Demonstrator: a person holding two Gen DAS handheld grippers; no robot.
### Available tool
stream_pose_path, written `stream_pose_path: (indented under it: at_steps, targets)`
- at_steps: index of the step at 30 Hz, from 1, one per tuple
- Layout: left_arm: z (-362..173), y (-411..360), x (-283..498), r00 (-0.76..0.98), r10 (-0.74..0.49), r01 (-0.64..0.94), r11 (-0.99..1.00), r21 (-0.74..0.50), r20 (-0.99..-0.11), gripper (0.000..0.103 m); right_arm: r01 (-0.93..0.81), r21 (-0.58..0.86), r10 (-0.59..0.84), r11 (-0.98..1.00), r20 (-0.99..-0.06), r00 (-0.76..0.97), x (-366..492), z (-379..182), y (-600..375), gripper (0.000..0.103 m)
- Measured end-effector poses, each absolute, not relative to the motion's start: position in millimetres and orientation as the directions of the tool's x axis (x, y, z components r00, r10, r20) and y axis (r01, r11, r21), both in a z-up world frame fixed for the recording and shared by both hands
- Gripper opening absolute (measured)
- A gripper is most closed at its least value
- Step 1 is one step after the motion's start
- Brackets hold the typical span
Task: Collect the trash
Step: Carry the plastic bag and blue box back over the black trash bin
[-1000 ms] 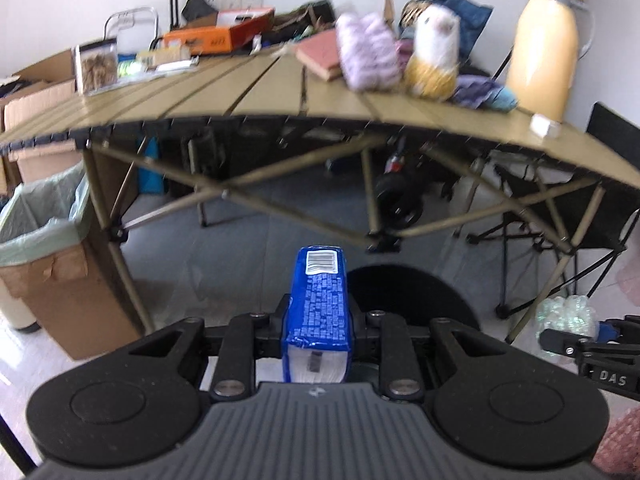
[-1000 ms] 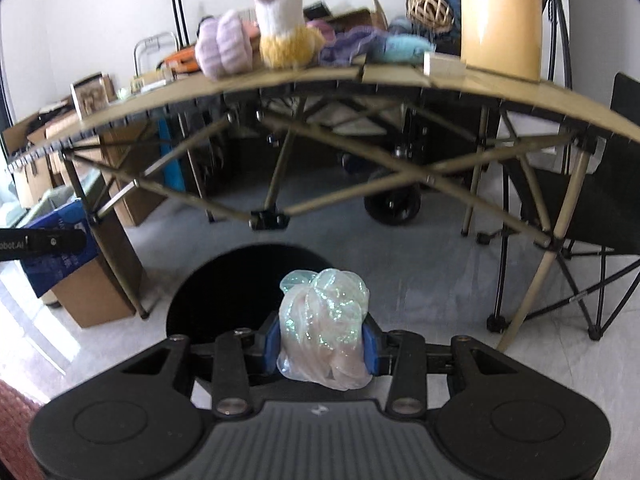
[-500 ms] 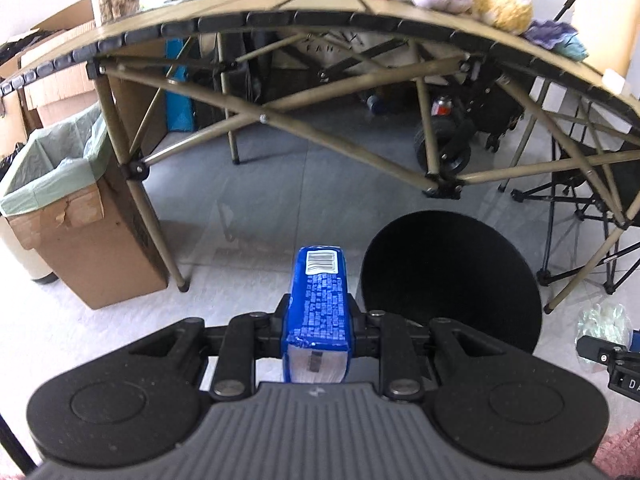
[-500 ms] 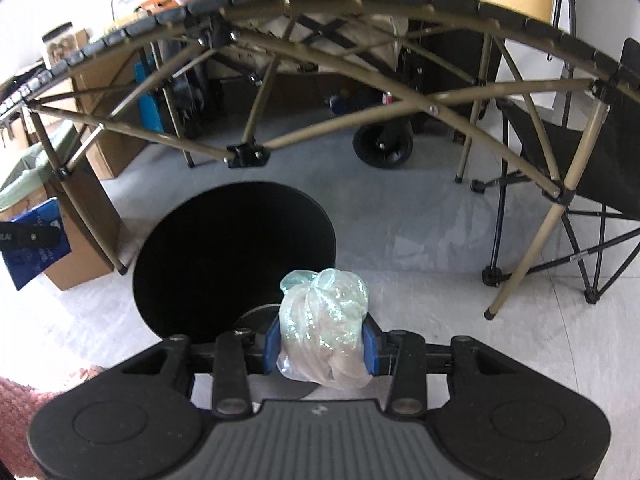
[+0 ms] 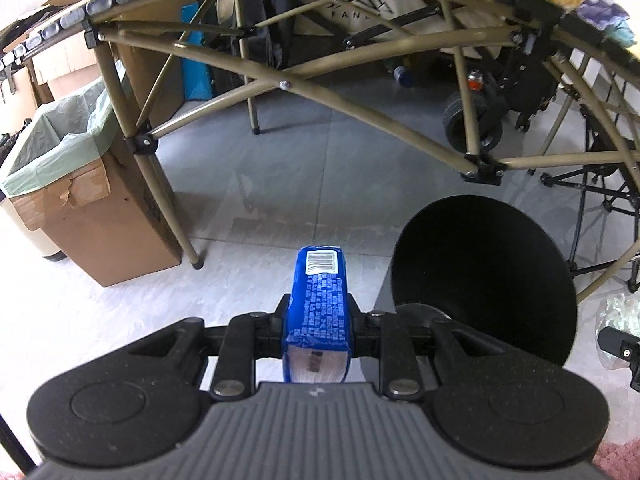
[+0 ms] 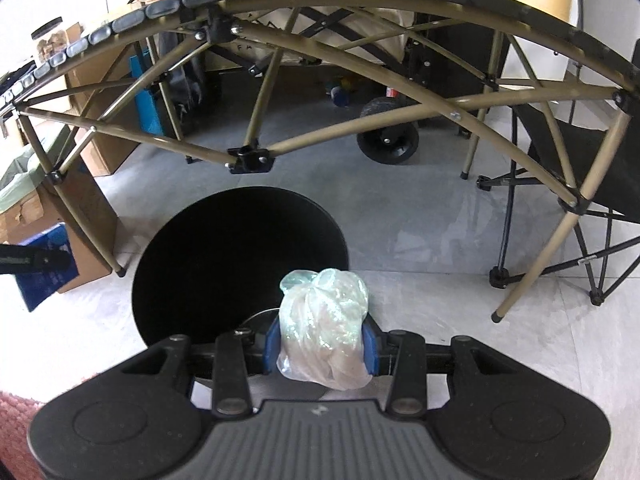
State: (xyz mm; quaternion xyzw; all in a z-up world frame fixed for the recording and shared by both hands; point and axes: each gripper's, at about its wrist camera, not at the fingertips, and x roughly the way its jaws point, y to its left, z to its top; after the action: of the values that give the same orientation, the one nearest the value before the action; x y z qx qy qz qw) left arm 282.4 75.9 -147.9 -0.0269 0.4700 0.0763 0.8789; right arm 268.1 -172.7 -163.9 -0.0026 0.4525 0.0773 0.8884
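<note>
My left gripper (image 5: 318, 320) is shut on a blue snack wrapper (image 5: 320, 300) with a barcode on its far end, held above the floor just left of a round black bin (image 5: 480, 276). My right gripper (image 6: 320, 344) is shut on a crumpled clear plastic bag (image 6: 322, 320), held over the near right rim of the same black bin (image 6: 240, 264). The blue wrapper also shows at the left edge of the right wrist view (image 6: 44, 272). The plastic bag shows at the right edge of the left wrist view (image 5: 620, 312).
A folding table frame (image 5: 280, 84) arches over the floor ahead. A cardboard box with a green liner (image 5: 72, 184) stands left by a table leg. A black folding chair (image 6: 580, 168) stands at the right. A wheeled cart (image 6: 388, 140) sits under the table.
Both grippers have dropped from table height and tilted down toward the floor. The black bin now looks larger and closer in both views. Both still hold their items.
</note>
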Motion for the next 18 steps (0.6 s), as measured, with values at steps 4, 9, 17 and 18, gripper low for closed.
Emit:
stream_pose_path:
  at_steps: [4, 9, 17, 18]
  targets:
    - [-152, 81, 289, 0.531, 0.120, -0.182, 0.983, 0.025, -0.839, 0.024, -0.153, 0.068, 0.144, 0.986, -0.812, 0.565, 277, -164, -161, 0.039]
    - [-156, 88, 297, 0.515, 0.129, -0.204, 0.979, 0.025, -0.848, 0.024, -0.163, 0.077, 0.155, 0.984, -0.820, 0.551, 290, -165, -146, 0.039]
    - [-163, 98, 305, 0.490, 0.137, -0.235, 0.972, 0.021, -0.861, 0.024, -0.186, 0.085, 0.172, 0.979, -0.837, 0.520, 305, -172, -123, 0.039]
    - [-163, 99, 305, 0.489, 0.138, -0.238, 0.971, 0.020, -0.861, 0.024, -0.187, 0.087, 0.173, 0.979, -0.840, 0.515, 307, -173, -122, 0.039]
